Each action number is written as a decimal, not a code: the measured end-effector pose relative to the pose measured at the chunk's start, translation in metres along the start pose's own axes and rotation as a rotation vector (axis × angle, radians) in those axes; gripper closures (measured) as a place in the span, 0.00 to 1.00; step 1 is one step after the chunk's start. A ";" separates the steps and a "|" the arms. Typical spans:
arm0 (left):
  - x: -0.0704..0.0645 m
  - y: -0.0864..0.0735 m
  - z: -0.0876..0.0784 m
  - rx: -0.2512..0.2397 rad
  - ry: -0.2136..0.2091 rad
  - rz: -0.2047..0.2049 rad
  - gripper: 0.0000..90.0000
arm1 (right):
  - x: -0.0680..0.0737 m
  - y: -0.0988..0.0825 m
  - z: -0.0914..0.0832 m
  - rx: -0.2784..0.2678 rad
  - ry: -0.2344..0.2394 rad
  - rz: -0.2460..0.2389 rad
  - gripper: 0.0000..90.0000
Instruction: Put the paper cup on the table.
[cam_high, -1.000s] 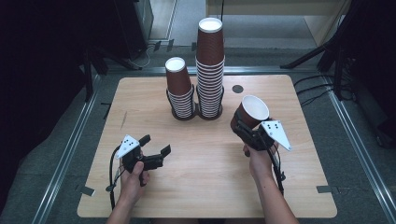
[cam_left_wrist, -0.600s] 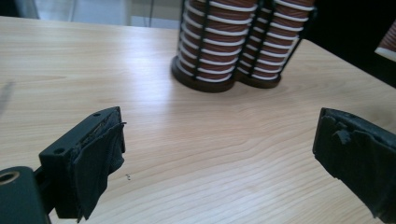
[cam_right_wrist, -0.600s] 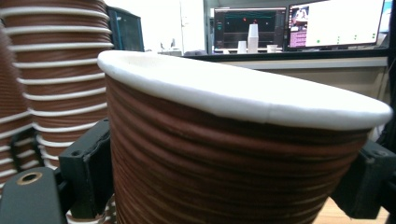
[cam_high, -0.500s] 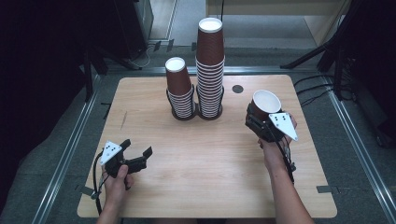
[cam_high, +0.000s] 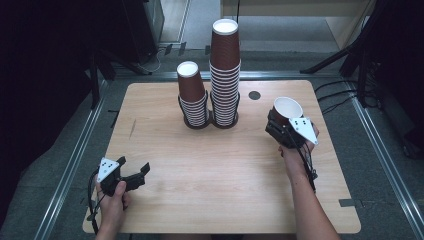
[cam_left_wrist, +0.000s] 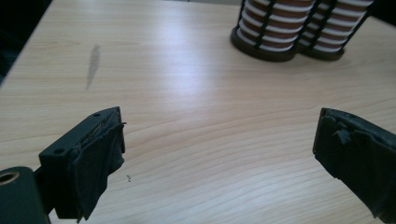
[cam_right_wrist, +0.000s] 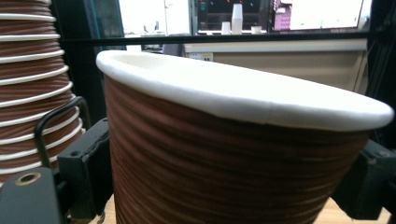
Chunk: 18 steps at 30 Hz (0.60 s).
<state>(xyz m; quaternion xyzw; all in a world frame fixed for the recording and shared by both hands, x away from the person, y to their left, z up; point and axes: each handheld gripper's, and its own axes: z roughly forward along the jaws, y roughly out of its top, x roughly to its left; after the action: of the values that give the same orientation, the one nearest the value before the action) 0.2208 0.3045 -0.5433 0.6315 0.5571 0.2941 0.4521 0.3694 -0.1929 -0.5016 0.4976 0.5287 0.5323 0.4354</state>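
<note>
Since earlier frame: left tool (cam_high: 141, 173) drawn back toward lower left; right tool (cam_high: 281, 126) with cup (cam_high: 286, 110) little shifted.

High view: light wood tabletop (cam_high: 225, 175) mid-frame, dark hole (cam_high: 254, 95) near far edge, grey floor and metal rails around, room dark at both sides. Two cup stacks (cam_high: 224, 75) in black holders, upper centre. Cup right of centre, clamped in right tool, mouth up.

Left gripper view: jaws wide apart, nothing between; wood grain, grey smudge (cam_left_wrist: 93, 63) upper left.

Right gripper view: brown ribbed cup (cam_right_wrist: 224, 158) held between jaws; lit counter behind.

Two cup stacks (cam_high: 210, 95) stand side by side at the back middle of the table (cam_high: 225, 190). A single cup (cam_high: 285, 111) sits to their right, nearer the front.
</note>
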 end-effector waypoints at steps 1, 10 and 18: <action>0.002 -0.002 0.000 0.005 -0.003 -0.003 0.03 | -0.001 0.000 0.001 0.002 -0.003 0.009 0.12; 0.005 -0.004 0.002 -0.012 -0.032 -0.028 0.03 | -0.004 -0.010 0.018 0.039 -0.064 -0.038 0.12; 0.009 -0.004 0.001 -0.017 -0.049 -0.057 0.03 | -0.008 -0.022 0.031 0.088 -0.099 -0.068 0.11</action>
<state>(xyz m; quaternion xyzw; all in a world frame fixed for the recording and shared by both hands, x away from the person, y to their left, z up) 0.2218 0.3128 -0.5490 0.6186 0.5611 0.2702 0.4791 0.4000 -0.1952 -0.5262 0.5238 0.5459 0.4683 0.4564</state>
